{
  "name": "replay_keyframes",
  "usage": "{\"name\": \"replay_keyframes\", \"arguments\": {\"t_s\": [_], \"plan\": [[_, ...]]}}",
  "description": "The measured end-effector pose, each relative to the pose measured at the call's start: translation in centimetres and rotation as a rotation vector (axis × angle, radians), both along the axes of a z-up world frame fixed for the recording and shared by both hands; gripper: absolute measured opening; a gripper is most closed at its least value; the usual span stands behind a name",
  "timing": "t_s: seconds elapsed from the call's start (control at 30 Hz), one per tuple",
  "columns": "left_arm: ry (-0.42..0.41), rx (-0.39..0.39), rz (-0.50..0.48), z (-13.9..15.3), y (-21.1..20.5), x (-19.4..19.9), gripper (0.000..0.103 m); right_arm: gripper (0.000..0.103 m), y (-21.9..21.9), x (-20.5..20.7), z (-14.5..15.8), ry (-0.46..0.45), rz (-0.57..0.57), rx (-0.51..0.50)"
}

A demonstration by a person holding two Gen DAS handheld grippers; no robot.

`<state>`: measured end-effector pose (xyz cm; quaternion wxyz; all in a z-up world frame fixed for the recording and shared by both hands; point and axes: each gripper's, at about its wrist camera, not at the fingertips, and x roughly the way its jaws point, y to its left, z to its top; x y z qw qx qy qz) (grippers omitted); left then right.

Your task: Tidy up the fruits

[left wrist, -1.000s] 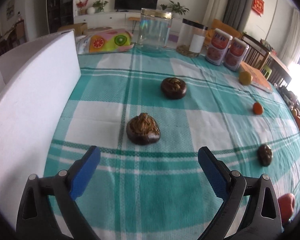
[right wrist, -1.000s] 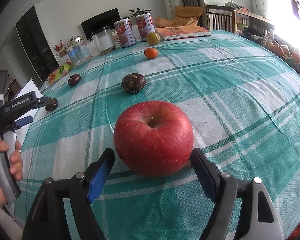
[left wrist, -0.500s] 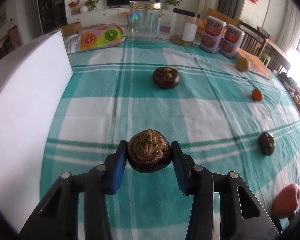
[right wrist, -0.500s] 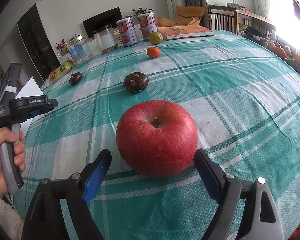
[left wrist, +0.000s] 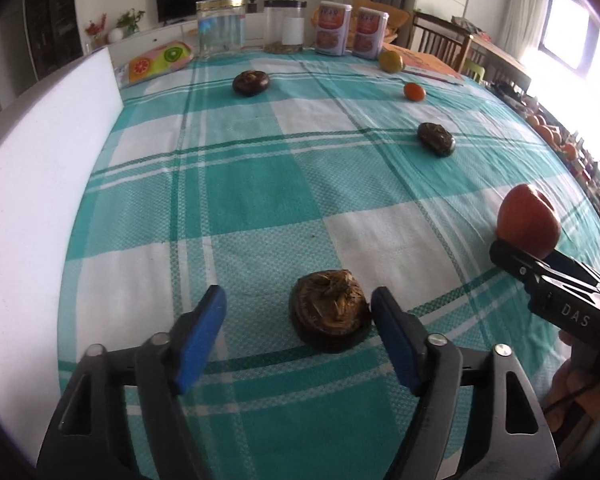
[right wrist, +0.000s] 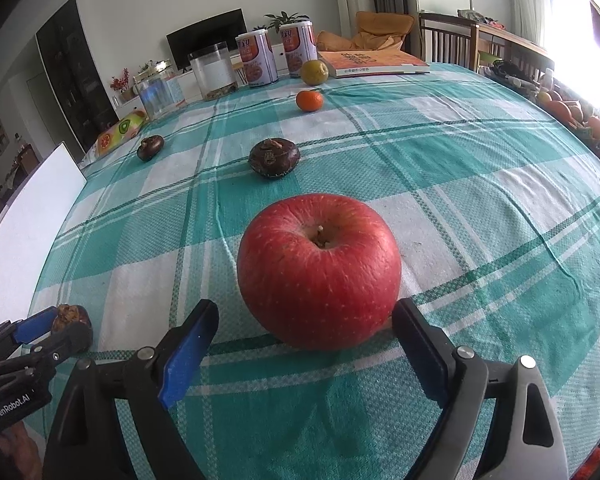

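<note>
My left gripper (left wrist: 298, 334) is open. A dark brown fruit (left wrist: 330, 314) lies on the checked tablecloth (left wrist: 260, 200) between its fingers, against the right pad. My right gripper (right wrist: 302, 350) is open around a red apple (right wrist: 319, 270) that rests on the cloth. The apple also shows in the left wrist view (left wrist: 527, 227), with the right gripper below it. Two more dark fruits (left wrist: 251, 82) (left wrist: 436, 139), a small orange (left wrist: 414, 91) and a yellow-green citrus (left wrist: 391, 61) lie farther back.
A white board (left wrist: 40, 184) stands along the left edge of the table. Two glass jars (left wrist: 220, 26), two cans (left wrist: 332, 30), a fruit-print pouch (left wrist: 160, 60) and an orange book (right wrist: 374, 62) line the far edge. More fruit is piled off the right side (right wrist: 572, 114).
My left gripper was shut on the dark fruit half a second ago; now it is open and the fruit lies on the cloth nearer the apple. The right gripper barely moved.
</note>
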<state>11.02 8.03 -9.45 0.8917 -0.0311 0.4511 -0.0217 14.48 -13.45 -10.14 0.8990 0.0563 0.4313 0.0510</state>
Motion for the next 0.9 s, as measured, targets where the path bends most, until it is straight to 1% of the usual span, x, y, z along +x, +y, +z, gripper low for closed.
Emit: {"name": "replay_keyframes", "arguments": {"t_s": [0.07,0.1,0.2,0.3,0.5,0.9], "plan": [[0.006,-0.002,0.043,-0.7,0.6,0.1,0.089,0.095,0.2,0.0,-0.1,0.004,0.004,-0.008],[-0.009,0.010,0.047,-0.8,0.6,0.0,0.091,0.095,0.2,0.0,-0.1,0.005,0.004,-0.010],[-0.002,0.069,0.044,-1.0,0.1,0.3,0.094,0.096,0.3,0.0,-0.1,0.008,0.007,-0.017],[0.001,0.071,0.041,-1.2,0.1,0.4,0.098,0.096,0.4,0.0,-0.1,0.011,0.008,-0.027],[0.003,0.075,0.041,-1.3,0.1,0.4,0.099,0.097,0.6,0.0,-0.1,0.013,0.008,-0.035],[0.004,0.076,0.040,-1.3,0.0,0.4,0.101,0.097,1.2,0.1,-0.3,0.025,0.011,-0.083]]}}
